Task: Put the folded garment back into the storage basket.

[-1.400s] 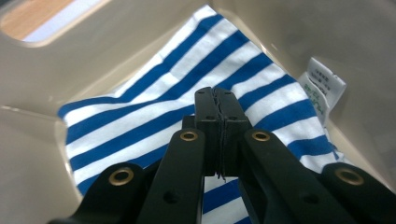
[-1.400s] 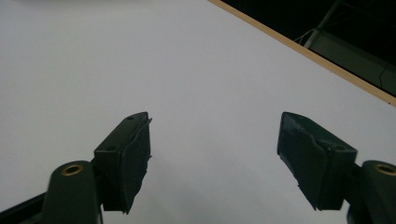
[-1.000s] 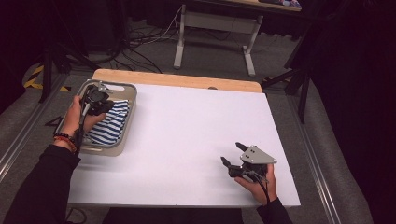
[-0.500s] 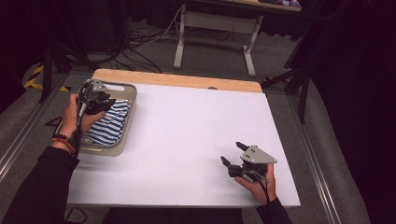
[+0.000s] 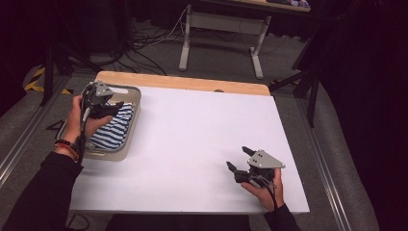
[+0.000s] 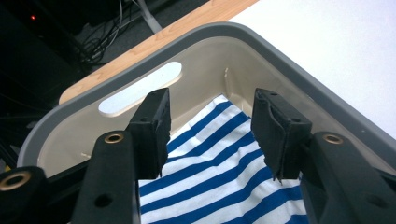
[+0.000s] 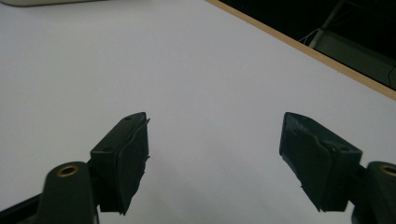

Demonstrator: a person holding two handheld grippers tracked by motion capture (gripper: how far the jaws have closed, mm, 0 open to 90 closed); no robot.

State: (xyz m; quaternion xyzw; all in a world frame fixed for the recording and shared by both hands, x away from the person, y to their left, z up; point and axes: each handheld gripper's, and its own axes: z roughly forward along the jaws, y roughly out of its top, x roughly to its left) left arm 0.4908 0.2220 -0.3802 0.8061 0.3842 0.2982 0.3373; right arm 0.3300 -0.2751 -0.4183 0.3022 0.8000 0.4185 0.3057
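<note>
The left gripper (image 6: 210, 135) hangs over the grey basket (image 6: 299, 79), jaws just opening, apart and gripping nothing; the striped cloth (image 6: 219, 186) lies inside, below them.

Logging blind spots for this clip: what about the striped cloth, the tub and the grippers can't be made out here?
- Striped cloth: near part cut off by the left gripper view's bottom edge; in the high view the left gripper covers part.
- Tub: its floor is hidden under the cloth.
- Right gripper: body cut off by the right gripper view's bottom edge.
</note>
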